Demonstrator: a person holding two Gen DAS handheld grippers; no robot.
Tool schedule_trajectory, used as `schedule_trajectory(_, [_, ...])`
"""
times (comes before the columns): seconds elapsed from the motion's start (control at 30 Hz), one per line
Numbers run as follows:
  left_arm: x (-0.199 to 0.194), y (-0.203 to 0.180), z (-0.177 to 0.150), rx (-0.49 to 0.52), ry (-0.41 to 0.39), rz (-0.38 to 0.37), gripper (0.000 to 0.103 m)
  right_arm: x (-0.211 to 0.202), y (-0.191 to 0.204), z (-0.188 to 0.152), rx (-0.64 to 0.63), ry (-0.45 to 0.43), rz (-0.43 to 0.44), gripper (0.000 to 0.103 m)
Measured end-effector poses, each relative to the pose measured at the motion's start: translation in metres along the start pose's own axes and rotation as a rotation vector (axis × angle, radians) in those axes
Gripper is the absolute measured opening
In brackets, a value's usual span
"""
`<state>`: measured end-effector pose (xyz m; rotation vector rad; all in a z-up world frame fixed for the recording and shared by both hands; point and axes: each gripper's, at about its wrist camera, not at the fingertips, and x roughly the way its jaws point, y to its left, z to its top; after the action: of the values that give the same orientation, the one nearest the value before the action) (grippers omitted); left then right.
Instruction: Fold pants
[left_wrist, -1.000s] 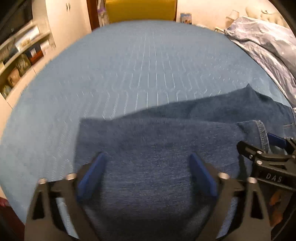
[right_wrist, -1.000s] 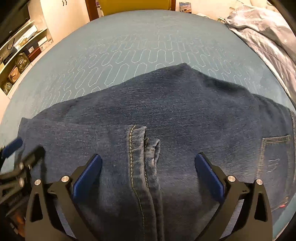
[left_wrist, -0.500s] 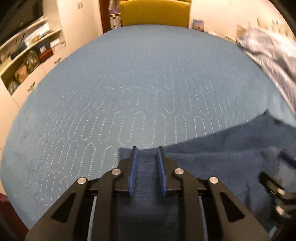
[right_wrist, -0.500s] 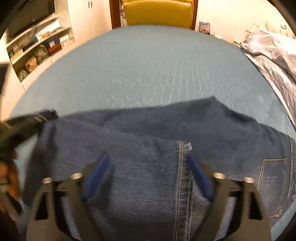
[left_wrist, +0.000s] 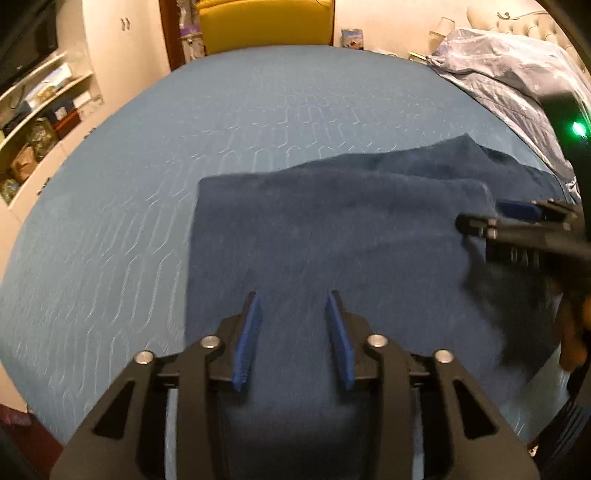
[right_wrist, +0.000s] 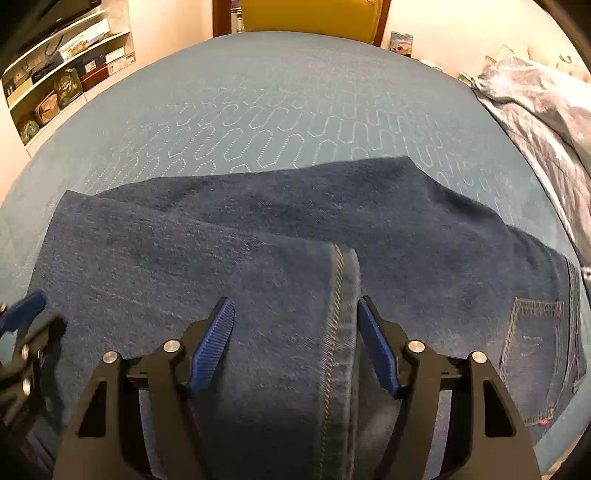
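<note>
The folded dark denim pants (right_wrist: 258, 258) lie on the quilted blue bedspread (right_wrist: 277, 103) — a crumpled pale quilt (right_wrist: 546, 122) to their right, wall shelves (right_wrist: 62, 74) far left, a yellow chair (left_wrist: 264, 22) behind.

Blurred white letters, seemingly "DA", mark the black body of the right tongs (left_wrist: 517, 225); nothing else is legible.

Warm dim indoor light, fisheye-warped, motion-blurred edges
</note>
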<state>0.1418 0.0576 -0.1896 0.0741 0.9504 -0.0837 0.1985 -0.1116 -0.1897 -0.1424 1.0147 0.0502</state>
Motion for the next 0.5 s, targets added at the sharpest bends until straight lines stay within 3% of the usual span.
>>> schedule_trajectory(0.07, [-0.011, 0.001, -0.013, -0.006, -0.012, 0.01, 0.058, -0.016, -0.004, -0.008, 0.012, -0.041, 0.009, 0.065])
schedule_trajectory(0.17, [-0.026, 0.005, -0.031, -0.003, -0.018, 0.006, 0.059, -0.03, -0.001, -0.028, -0.026, -0.053, 0.0, 0.065])
schedule_trajectory(0.3, [-0.043, 0.02, -0.051, -0.079, -0.028, 0.003, 0.06, -0.033, -0.003, -0.062, -0.057, -0.02, -0.014, 0.065])
schedule_trajectory(0.5, [-0.054, 0.059, -0.072, -0.29, -0.029, -0.124, 0.062, -0.036, -0.009, -0.081, -0.05, -0.024, -0.011, 0.066])
